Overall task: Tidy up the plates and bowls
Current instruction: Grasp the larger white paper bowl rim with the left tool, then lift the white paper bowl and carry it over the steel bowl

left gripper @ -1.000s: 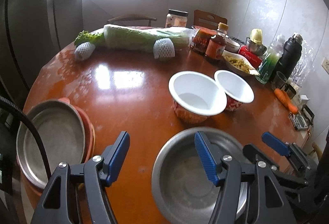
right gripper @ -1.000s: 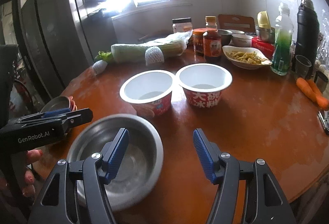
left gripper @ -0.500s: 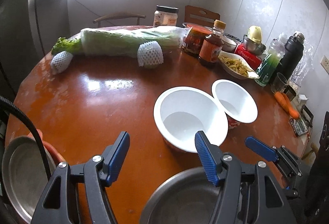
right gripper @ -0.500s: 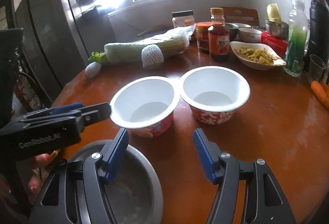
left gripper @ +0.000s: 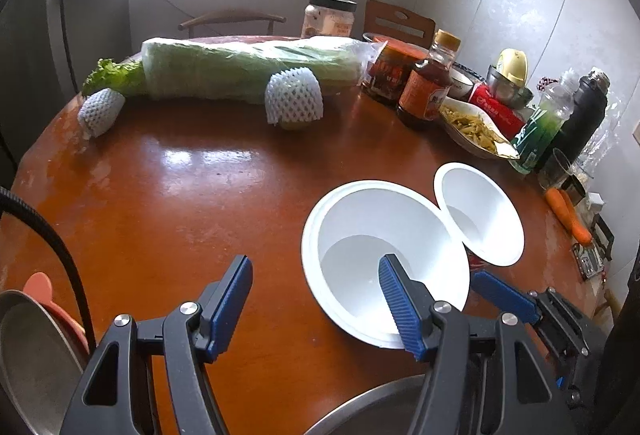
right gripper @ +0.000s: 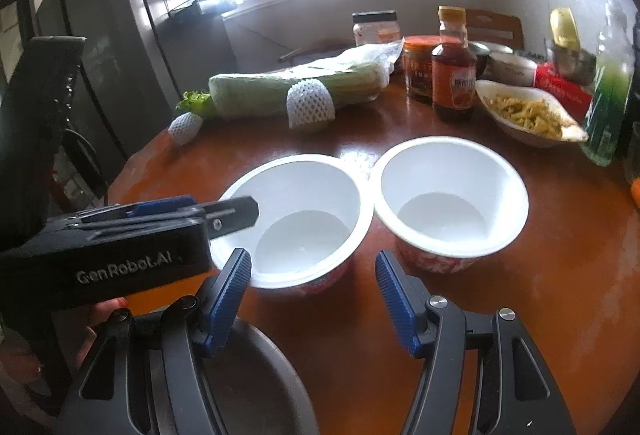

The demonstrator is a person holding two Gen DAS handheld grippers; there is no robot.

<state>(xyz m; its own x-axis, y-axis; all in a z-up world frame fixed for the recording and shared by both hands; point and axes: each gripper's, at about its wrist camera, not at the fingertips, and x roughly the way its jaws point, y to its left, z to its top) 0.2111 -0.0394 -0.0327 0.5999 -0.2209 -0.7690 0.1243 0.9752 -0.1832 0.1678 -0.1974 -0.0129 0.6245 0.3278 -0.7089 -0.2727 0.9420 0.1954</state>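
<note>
Two white paper noodle bowls stand side by side on the round brown table [left gripper: 192, 195]: the near bowl [left gripper: 376, 239] [right gripper: 296, 219] and the far bowl [left gripper: 480, 211] [right gripper: 448, 199]. My left gripper [left gripper: 316, 299] is open and empty, its right finger over the near bowl's rim. It also shows in the right wrist view [right gripper: 224, 213], reaching the near bowl's left rim. My right gripper [right gripper: 314, 295] is open and empty, just in front of the two bowls. A steel bowl [right gripper: 256, 387] [left gripper: 372, 411] lies below both grippers. A steel plate [left gripper: 32, 363] on an orange plate sits at the table's left edge.
A wrapped cabbage [left gripper: 248, 75] and two foam-netted fruits [left gripper: 294, 101] lie at the back. Jars, a sauce bottle [left gripper: 428, 87], a dish of food [left gripper: 476, 131], a green bottle [left gripper: 540, 127], a black flask and carrots [left gripper: 568, 211] crowd the right side.
Both grippers have moved forward over the steel bowl toward the two white bowls. The left gripper now reaches the near bowl's rim. Jaws stayed open.
</note>
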